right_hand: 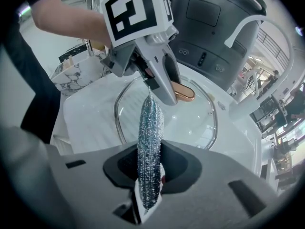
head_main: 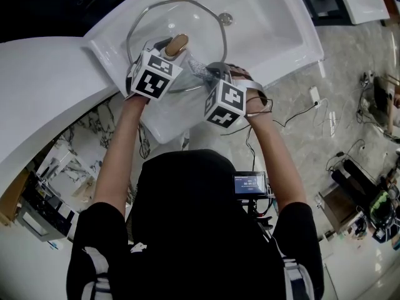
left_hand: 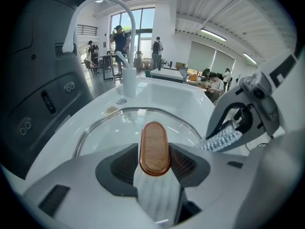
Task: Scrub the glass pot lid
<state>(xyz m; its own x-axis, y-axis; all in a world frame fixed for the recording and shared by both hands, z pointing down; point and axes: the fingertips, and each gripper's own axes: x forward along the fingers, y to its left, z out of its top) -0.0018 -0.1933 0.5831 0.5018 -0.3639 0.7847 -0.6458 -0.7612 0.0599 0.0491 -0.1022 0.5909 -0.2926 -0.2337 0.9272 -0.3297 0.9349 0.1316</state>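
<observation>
The glass pot lid (head_main: 156,24) with its metal rim lies in the white sink (head_main: 275,24). My left gripper (head_main: 172,49) is shut on the lid's handle (head_main: 177,44), whose wood-coloured top (left_hand: 154,148) stands up between the jaws. My right gripper (head_main: 209,74) is shut on a glittery silver scrubber (head_main: 199,69), held on edge just right of the handle. In the right gripper view the scrubber (right_hand: 150,142) points at the lid's glass (right_hand: 190,123), close to the left gripper (right_hand: 157,80). Whether the scrubber touches the glass is hidden.
A curved white faucet (left_hand: 125,42) rises at the sink's far end, with the drain (head_main: 225,19) beyond the lid. A white counter (head_main: 37,86) runs to the left. Cables and gear lie on the floor (head_main: 350,155) at right. People stand far off (left_hand: 119,37).
</observation>
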